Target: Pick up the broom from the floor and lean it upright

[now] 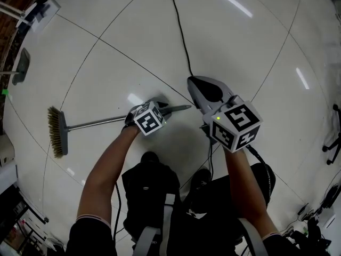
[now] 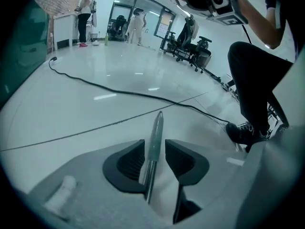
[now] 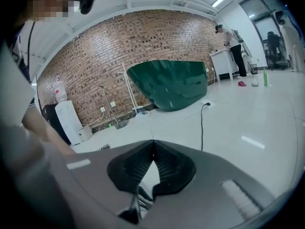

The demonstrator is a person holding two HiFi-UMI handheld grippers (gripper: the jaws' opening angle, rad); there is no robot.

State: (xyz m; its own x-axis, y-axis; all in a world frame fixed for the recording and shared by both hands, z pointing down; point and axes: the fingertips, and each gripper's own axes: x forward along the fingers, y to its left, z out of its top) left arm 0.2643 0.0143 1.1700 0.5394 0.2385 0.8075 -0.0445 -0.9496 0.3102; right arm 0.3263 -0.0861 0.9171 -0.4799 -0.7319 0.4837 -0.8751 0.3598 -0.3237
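Note:
The broom [image 1: 96, 123] lies flat on the white floor, with its bristle head [image 1: 57, 132] at the left and its handle running right to a pointed green end [image 1: 181, 108]. My left gripper [image 1: 161, 109] is low over that end. In the left gripper view the green grip [image 2: 155, 137] runs between the two black pads [image 2: 131, 163], with a gap on each side, so the jaws stand open around it. My right gripper [image 1: 194, 84] hovers just right of the handle tip. It is shut with nothing in it, its tips [image 3: 153, 149] touching.
A black cable [image 1: 181, 33] runs across the floor from the far side towards my feet [image 1: 151, 159]. A long-handled dustpan [image 1: 21, 65] lies at the far left. A green object [image 3: 169, 84] leans on the brick wall. Office chairs [image 2: 190, 44] and people [image 2: 85, 14] stand far off.

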